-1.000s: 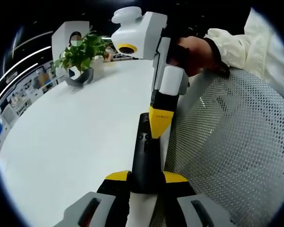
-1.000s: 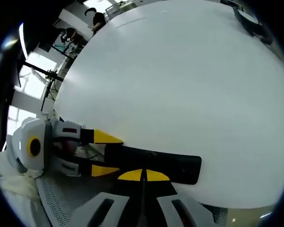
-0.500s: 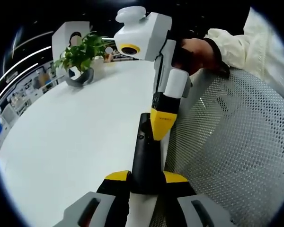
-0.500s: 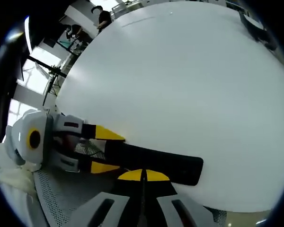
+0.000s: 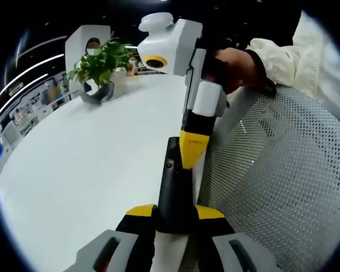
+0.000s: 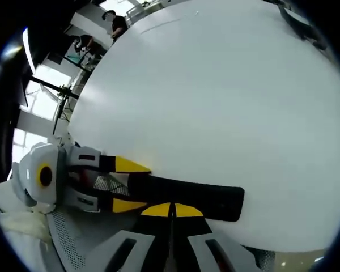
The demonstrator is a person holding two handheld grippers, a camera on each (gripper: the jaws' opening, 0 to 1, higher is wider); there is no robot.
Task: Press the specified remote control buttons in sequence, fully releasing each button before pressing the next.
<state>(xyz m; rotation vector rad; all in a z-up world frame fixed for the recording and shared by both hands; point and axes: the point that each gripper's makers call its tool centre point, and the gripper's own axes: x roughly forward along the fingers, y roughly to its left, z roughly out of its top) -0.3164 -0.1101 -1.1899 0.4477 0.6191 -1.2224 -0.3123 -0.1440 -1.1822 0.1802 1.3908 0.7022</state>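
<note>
Largest in both views is the broad white table (image 5: pixel 85 153), which takes up the left and middle of the left gripper view and most of the upper part of the right gripper view. Next comes the white perforated mesh surface (image 5: pixel 283 187) at the right of the left gripper view, which looks like a chair, with a person's cream sleeve (image 5: pixel 289 54) above it.

Our left gripper (image 5: pixel 175 212) rises from the bottom of its view with its yellow-tipped jaws closed on the near end of the slim black remote control (image 5: pixel 174 184), which runs up the middle of the frame along the table edge. In the right gripper view the same remote lies as a dark bar across the lower middle, clamped at its left end.

Our right gripper (image 5: pixel 191 164) comes down from the upper right of the left gripper view. Its jaws are drawn together into a single yellow tip that holds nothing, and that tip rests on or just above the remote's button face; we cannot tell whether it is touching.

We judge that we are in the middle of a press, or just at its release. The next move calls for lifting the tip fully clear before we shift it along the remote to the next button, keeping the left hold steady.

In the upper left of the left gripper view, a small dark round pot (image 5: pixel 96 90) holds a leafy green plant (image 5: pixel 99 62).
</note>
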